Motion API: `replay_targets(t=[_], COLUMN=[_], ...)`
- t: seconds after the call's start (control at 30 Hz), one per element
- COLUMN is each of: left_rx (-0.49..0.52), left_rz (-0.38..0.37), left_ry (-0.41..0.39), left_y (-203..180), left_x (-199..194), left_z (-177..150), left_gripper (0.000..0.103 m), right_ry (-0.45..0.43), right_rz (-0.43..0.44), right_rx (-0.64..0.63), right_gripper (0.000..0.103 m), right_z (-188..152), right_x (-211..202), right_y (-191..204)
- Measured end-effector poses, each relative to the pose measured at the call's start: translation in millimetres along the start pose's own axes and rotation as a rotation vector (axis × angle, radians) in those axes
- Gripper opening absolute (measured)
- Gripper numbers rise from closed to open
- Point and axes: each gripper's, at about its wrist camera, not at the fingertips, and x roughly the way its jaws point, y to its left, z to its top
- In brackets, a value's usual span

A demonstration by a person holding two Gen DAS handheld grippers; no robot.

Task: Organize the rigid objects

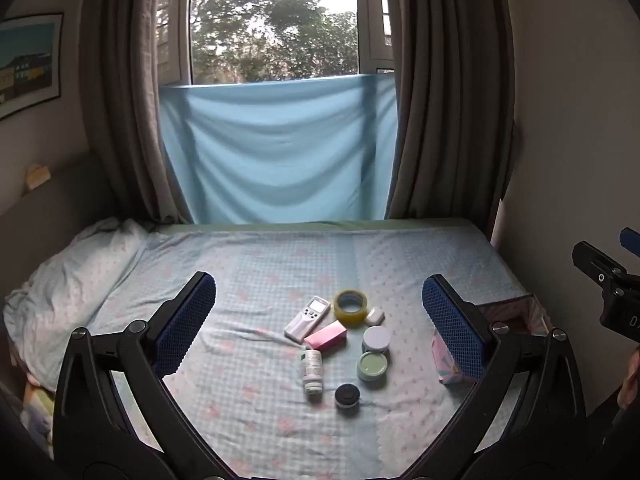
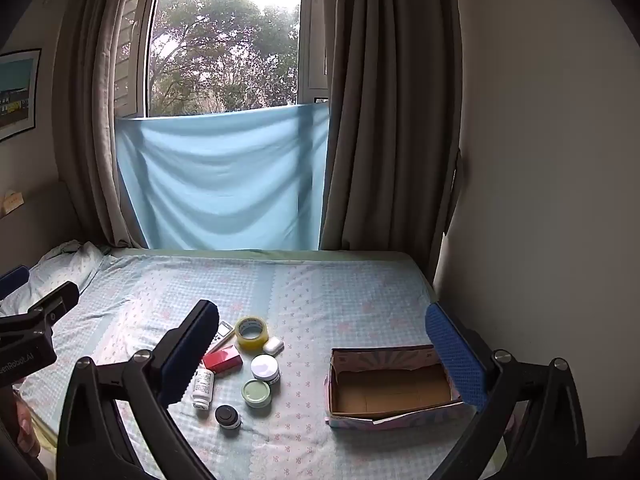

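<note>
Bottles, jars and small boxes lie in a loose cluster on the bed [image 2: 320,280], whose sheet is pale blue check with pink flowers. Behind the bed, grey curtains [image 2: 372,120] frame a window [image 2: 224,40] with trees outside, and a light blue cloth [image 2: 224,184] hangs across its lower part. A framed picture [image 1: 28,64] hangs on the left wall.

Both tongs hang above the near edge of the bed, tilted downward, holding nothing. The left tongs [image 1: 320,312] stand wide apart over the cluster. The right tongs [image 2: 324,348] are equally spread, between the cluster and the box [image 2: 390,390].

In the cluster: a white remote [image 1: 306,317], a roll of yellowish tape [image 1: 351,307] lying flat, a small white case [image 1: 375,315] just beside it, a pink carton [image 1: 326,335], a white bottle [image 1: 312,370] on its side, a jar with a white lid [image 1: 376,339], a jar with a green lid [image 1: 372,365] touching it, and a small black jar [image 1: 346,395] nearest. The box, open-topped, brown inside and patterned outside, sits apart to the right of them.
</note>
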Motion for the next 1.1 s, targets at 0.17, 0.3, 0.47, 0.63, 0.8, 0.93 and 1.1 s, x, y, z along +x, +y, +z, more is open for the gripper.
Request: replay_targets(t=[0.17,0.3,0.47,0.63,0.8,0.93,1.1], left_rx=[-0.016,-0.001,0.009,0.027,0.028,0.029,0.033], left_rz=[0.002,0.015,0.013,0.022,0.016,0.018,0.029], left_ry=[-0.066,-0.085,-0.085,-0.083,-0.092,-0.088,-0.085], left_y=[2.6,4.4,17.8,-2.5,-3.5,-6.1,-8.7], left_x=[-9.8,-15.2,-14.3,-3.6,-8.2,-8.4,-8.9], left_z=[-0.4,0.4,11.2,3.7,3.5,4.5,5.0], left_gripper=[0.103,0.103,0.103,0.103,0.103,0.103,0.103], right_ry=[-0.008,-0.008,-0.019,-0.022,-0.024,-0.024,-0.025], right_rz=[-0.01,-0.008,0.011,0.008,0.008,0.017,0.022], right_rx=[-0.008,-0.009,0.007,0.008,0.014,0.014,0.005], right_gripper=[0.103,0.103,0.103,0.103,0.103,0.103,0.103], right_z=[1.3,2.5,-1.7,0.2,0.0,1.6,3.3], right_x=[-0.3,6.7,13.1,13.3,11.0,9.5,8.7], right_y=[-0.6,2.9,-5.8,-8.3,-9.1,-10.6,-9.3])
